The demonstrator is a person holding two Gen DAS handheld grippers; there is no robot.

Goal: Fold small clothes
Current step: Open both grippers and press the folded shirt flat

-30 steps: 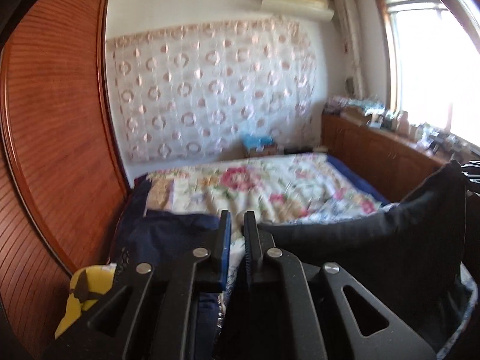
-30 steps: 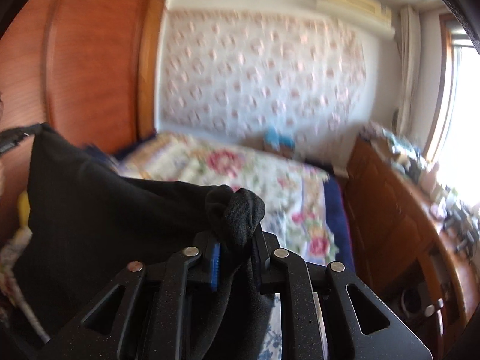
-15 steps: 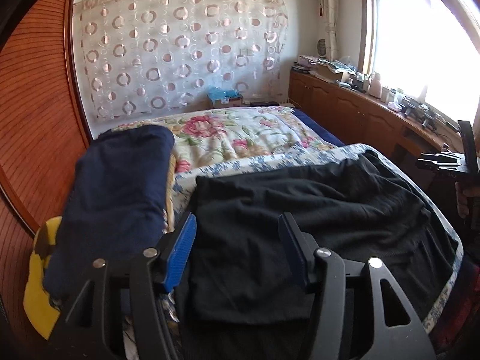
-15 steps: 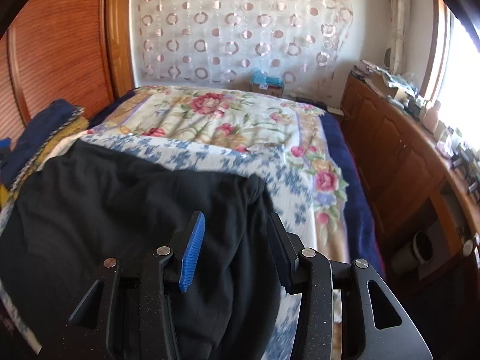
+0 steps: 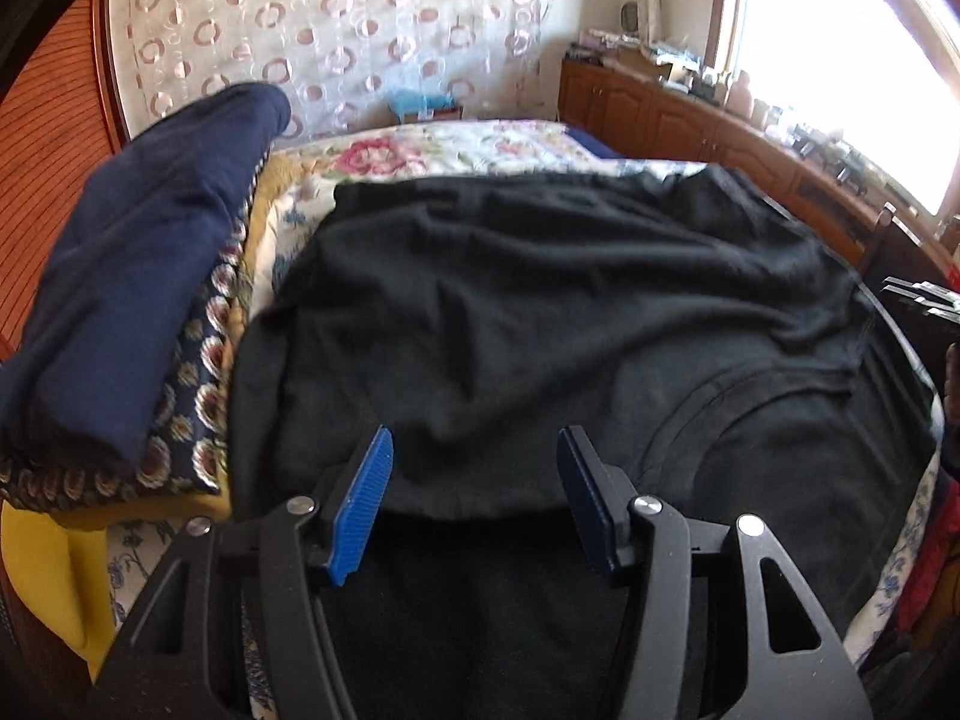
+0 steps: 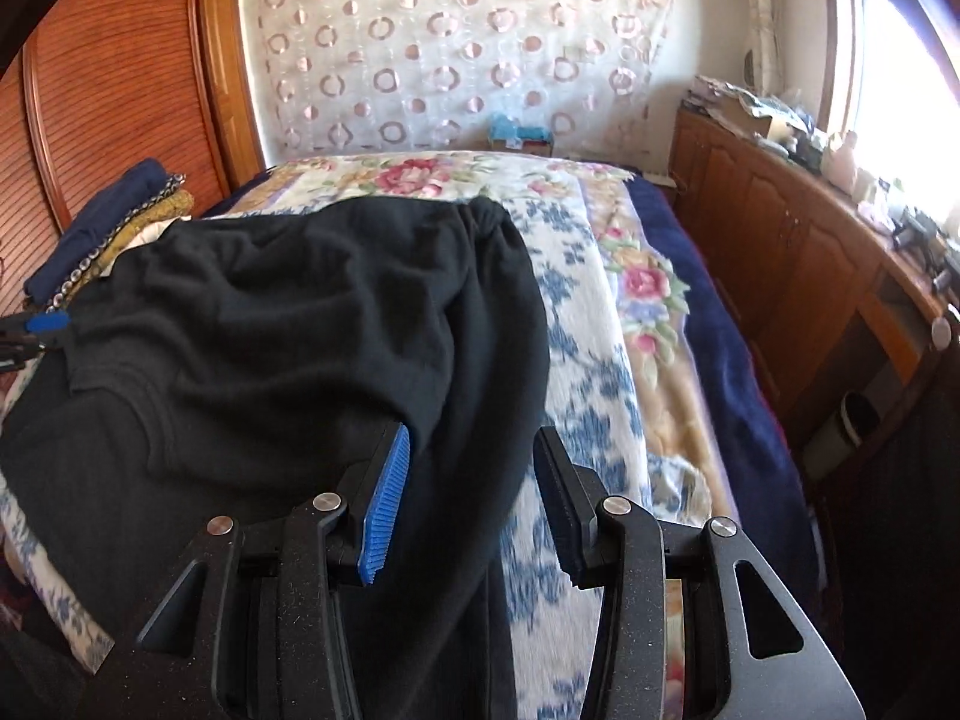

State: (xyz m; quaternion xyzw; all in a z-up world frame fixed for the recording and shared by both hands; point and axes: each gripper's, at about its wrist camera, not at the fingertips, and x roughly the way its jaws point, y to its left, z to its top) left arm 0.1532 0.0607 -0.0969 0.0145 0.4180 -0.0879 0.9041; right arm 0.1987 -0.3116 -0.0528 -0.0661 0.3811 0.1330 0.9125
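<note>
Likely a home bedroom: quilted bed (image 6: 606, 312), wooden cabinets (image 6: 774, 240).

In the left wrist view the garment (image 5: 540, 312) lies spread on the bed (image 5: 480, 144) at the centre, with a stack of folded clothes (image 5: 138, 312) just beside it at nine o'clock and the cabinet run (image 5: 690, 120) well apart at two o'clock. The left gripper (image 5: 474, 498) sits at six o'clock over the garment's near edge, cloth beneath the gap between its fingers (image 5: 360, 504). In the right wrist view the right gripper (image 6: 471, 498) sits at six o'clock over the garment's right edge, the bare bed cover (image 6: 600, 312) at three o'clock and the curtain (image 6: 456, 42) behind the bed at twelve.
</note>
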